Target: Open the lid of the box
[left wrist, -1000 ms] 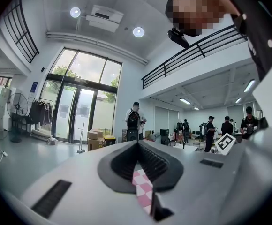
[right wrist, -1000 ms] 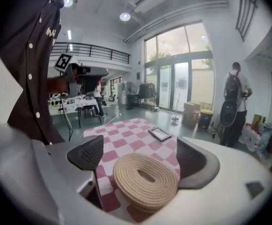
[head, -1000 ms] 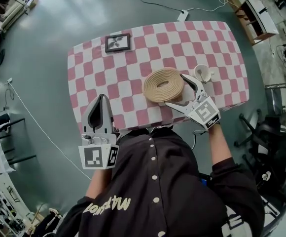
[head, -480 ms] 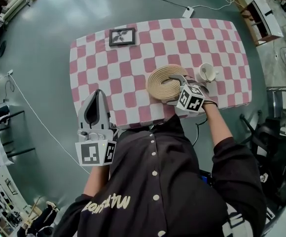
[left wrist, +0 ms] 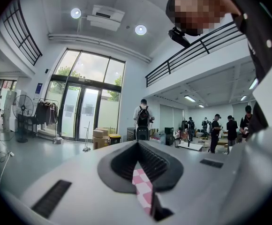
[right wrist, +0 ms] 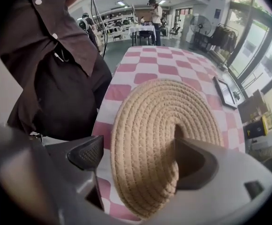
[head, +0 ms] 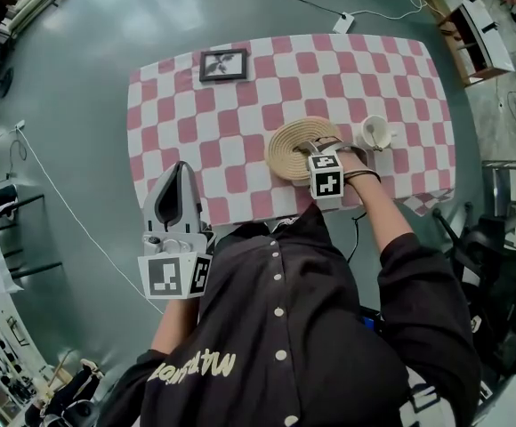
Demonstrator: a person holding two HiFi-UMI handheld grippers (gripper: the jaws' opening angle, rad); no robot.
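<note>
A round woven straw lid (head: 292,149) lies flat on its box on the pink-checked table (head: 240,114), near the front edge. My right gripper (head: 317,146) reaches over the lid from the near side, open. In the right gripper view the lid (right wrist: 159,121) fills the gap: one fingertip (right wrist: 85,153) stands outside the rim with cloth showing between them, and the other fingertip (right wrist: 197,163) rests at the lid's middle. My left gripper (head: 176,172) is held off the table's front left edge, shut, with nothing in it (left wrist: 138,144).
A white cup (head: 375,132) stands just right of the lid. A dark picture frame (head: 222,64) lies at the table's far left. A cable and power strip (head: 342,22) run on the floor behind; chairs (head: 485,256) stand at the right.
My right gripper has swung from the lid's right side to over the lid and turned, its jaws now straddling rim and middle. The left gripper has hardly moved.
</note>
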